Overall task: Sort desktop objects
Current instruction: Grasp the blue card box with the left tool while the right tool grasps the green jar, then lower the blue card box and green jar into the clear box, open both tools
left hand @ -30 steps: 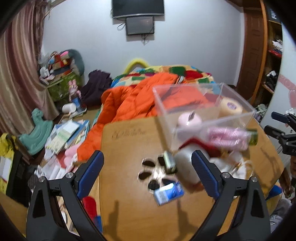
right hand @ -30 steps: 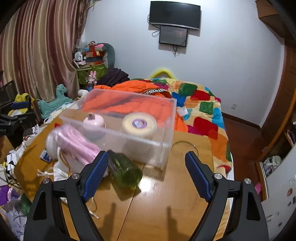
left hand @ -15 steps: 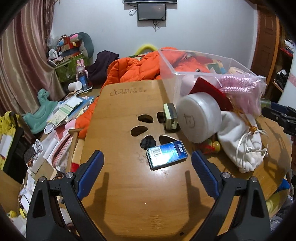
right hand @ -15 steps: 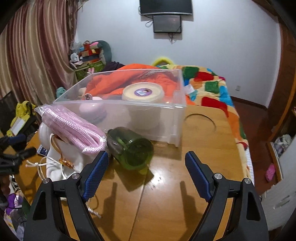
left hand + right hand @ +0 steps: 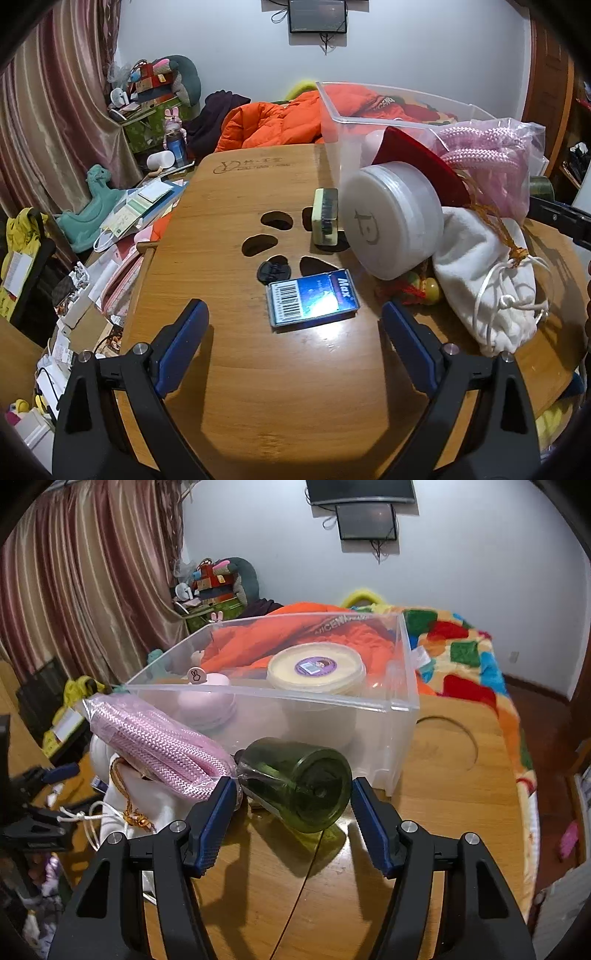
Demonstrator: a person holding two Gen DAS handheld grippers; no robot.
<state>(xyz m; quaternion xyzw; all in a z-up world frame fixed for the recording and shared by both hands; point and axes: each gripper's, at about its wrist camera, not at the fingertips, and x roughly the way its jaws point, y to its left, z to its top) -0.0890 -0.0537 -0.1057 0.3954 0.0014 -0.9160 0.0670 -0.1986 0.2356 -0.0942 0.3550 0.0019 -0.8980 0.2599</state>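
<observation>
A blue Max staple box [image 5: 312, 297] lies flat on the wooden table [image 5: 258, 387], between and just ahead of my open, empty left gripper [image 5: 295, 317]. Behind it stand a white round jar [image 5: 391, 225] on its side, a green-edged block [image 5: 325, 216] and a white drawstring pouch [image 5: 484, 273]. A green glass bottle [image 5: 299, 782] lies on its side between the fingers of my open right gripper [image 5: 293, 801], not touched. A bagged pink rope [image 5: 159, 738] rests left of it. The clear plastic bin [image 5: 402, 709] behind holds a cream tub [image 5: 316, 668] and a pink case [image 5: 207, 698].
A black disc [image 5: 274, 272] lies among cut-out holes in the table top. A small yellow-red toy [image 5: 421, 290] sits under the jar. An orange jacket [image 5: 273, 118] and a patchwork blanket [image 5: 469, 657] lie beyond the table. Clutter covers the floor at the left.
Both grippers have moved forward and down toward the table. The staple box now sits between the left fingers' line, and the green bottle between the right fingers.
</observation>
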